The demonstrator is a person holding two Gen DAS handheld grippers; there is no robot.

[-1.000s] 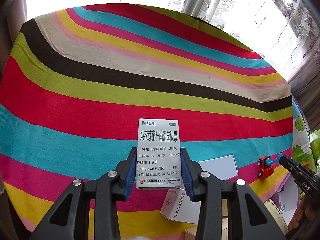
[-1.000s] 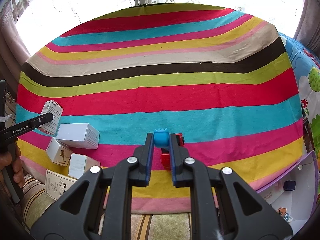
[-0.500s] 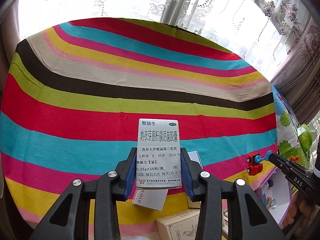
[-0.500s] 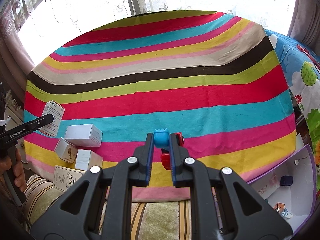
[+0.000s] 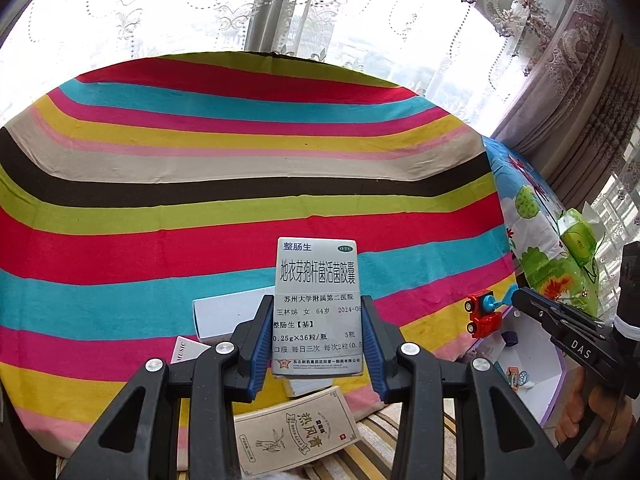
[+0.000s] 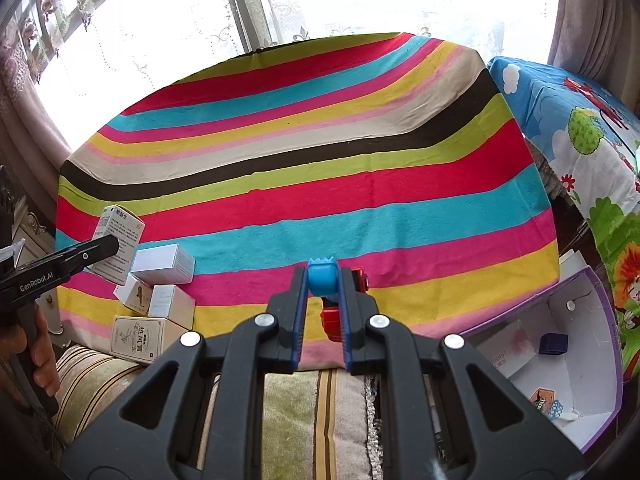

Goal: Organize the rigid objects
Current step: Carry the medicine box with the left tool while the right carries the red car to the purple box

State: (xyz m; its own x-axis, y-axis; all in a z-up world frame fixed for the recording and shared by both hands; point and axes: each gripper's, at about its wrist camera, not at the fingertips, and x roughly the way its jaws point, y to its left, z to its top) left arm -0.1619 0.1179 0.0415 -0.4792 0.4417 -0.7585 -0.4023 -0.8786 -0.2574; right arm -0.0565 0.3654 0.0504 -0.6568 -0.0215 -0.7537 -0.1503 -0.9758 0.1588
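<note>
My left gripper is shut on a white medicine box with Chinese print, held upright above the striped cloth; it also shows in the right wrist view. My right gripper is shut on the blue part of a red toy truck, lifted over the cloth's near edge; the truck also shows in the left wrist view. Several white boxes lie at the cloth's near left corner, with a beige box in front.
A striped cloth covers the table. An open purple-edged box at the near right holds a small dark blue cube and cards. A cartoon-print cloth lies to the right. Curtained windows stand behind.
Both grippers have pulled back and risen with their loads, so more of the table, the windows and the purple-edged box has come into view.
</note>
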